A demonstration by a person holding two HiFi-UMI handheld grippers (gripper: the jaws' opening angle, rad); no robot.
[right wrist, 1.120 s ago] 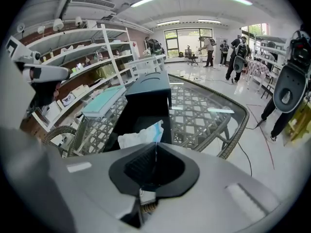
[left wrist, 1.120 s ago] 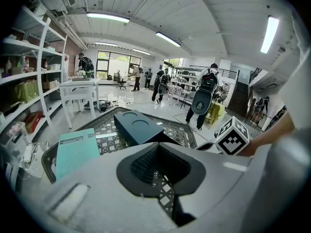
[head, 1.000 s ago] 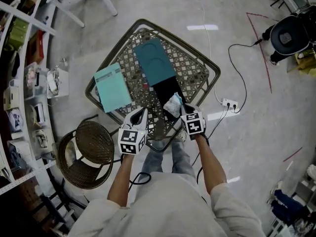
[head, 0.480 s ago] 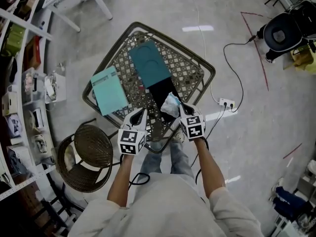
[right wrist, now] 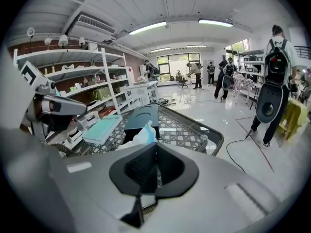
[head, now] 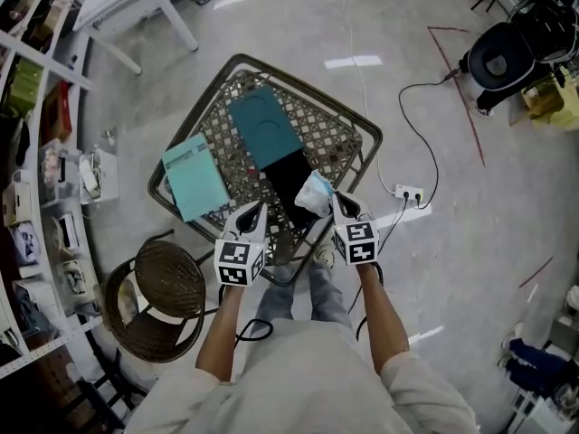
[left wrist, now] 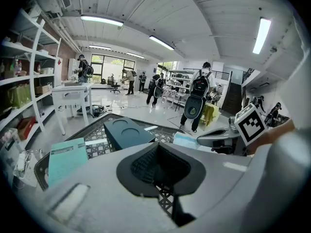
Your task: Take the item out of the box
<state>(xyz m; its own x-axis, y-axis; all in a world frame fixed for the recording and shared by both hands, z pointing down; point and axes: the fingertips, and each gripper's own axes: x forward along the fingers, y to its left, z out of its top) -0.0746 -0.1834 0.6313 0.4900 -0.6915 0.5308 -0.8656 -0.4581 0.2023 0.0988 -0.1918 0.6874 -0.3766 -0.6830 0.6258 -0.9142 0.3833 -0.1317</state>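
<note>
A dark teal box [head: 264, 127] lies on the metal lattice table [head: 353, 138], its black open part [head: 288, 181] towards me. A white and blue plastic bag [head: 313, 193] hangs at the tip of my right gripper [head: 333, 201], over the black part's right edge. In the right gripper view the bag [right wrist: 144, 134] sticks out just beyond the shut jaws of the right gripper [right wrist: 155, 152]. My left gripper [head: 255, 210] hovers at the table's near edge, left of the black part. Its jaws are shut with nothing between them, as the left gripper [left wrist: 156, 150] shows in its own view.
A light teal flat box [head: 193, 177] lies on the table's left corner. A round wicker chair [head: 163, 283] stands at the lower left, shelves [head: 36, 152] along the left. A power strip [head: 407, 191] with cables lies on the floor at the right. Several people stand far off.
Both grippers and the bag stay in nearly the same places over the table. The head view has shifted a little, so the table sits slightly higher and further left.
</note>
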